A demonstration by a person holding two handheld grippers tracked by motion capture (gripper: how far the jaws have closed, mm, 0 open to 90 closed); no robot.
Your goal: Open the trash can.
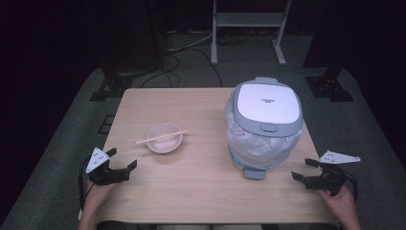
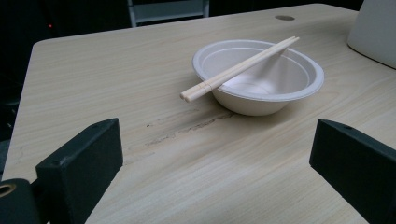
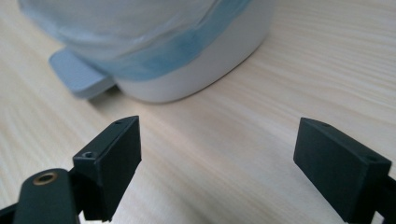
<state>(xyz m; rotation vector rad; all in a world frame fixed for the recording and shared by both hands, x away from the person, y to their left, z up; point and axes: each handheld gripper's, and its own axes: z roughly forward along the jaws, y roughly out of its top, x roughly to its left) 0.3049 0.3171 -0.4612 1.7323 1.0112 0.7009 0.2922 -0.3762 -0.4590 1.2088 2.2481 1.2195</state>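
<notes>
rice cooker (image 1: 268, 108) lid logo, too small to read

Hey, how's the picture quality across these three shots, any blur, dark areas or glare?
High view: table evenly lit, the room behind nearly black, slightly soft overall. Left gripper view: bowl and chopsticks sharp, with a soft shadow inside the bowl. Right gripper view: rice cooker blurred and washed out at the top, jaws sharper.
</notes>
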